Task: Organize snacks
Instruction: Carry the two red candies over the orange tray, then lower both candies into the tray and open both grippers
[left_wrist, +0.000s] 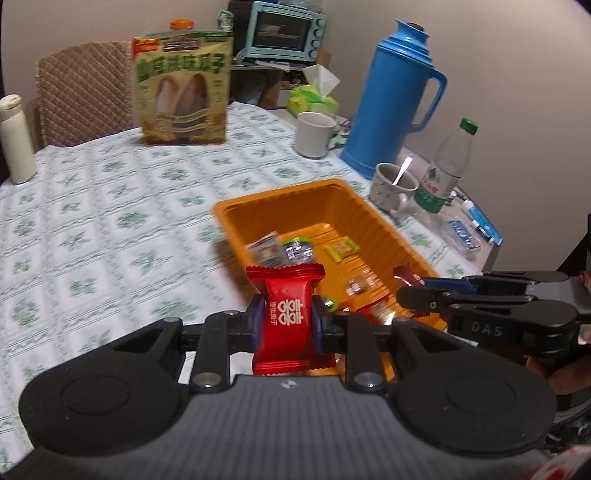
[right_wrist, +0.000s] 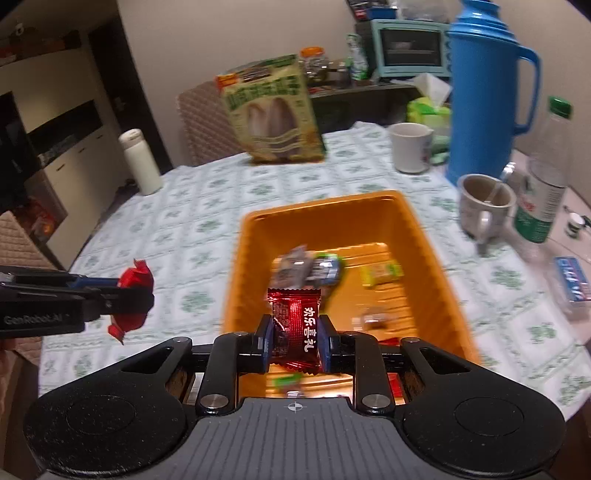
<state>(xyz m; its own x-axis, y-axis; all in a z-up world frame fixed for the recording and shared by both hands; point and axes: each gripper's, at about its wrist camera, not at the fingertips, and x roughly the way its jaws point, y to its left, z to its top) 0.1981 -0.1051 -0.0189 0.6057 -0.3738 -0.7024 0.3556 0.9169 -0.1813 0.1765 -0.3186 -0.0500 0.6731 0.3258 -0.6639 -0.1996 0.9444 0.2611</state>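
Note:
An orange tray (left_wrist: 295, 199) (right_wrist: 321, 206) sits on the patterned tablecloth with several small wrapped snacks (left_wrist: 280, 251) (right_wrist: 310, 266) lying in it. My left gripper (left_wrist: 286, 317) is shut on a bright red candy packet (left_wrist: 288, 314), held above the tray's near left corner. In the right wrist view that left gripper (right_wrist: 142, 301) comes in from the left edge, its red packet (right_wrist: 135, 280) over the cloth beside the tray. My right gripper (right_wrist: 295, 339) is shut on a dark red candy packet (right_wrist: 295, 321) above the tray's near end. In the left wrist view the right gripper (left_wrist: 402, 290) reaches in from the right with the dark red packet (left_wrist: 408, 275).
A big sunflower-seed bag (left_wrist: 183, 88) stands at the table's far side. A blue thermos (left_wrist: 395, 99), two mugs (left_wrist: 314, 134) (left_wrist: 391, 184), a water bottle (left_wrist: 447, 166) and a tissue pack (left_wrist: 314, 96) crowd the right. A white flask (left_wrist: 14, 138) stands far left.

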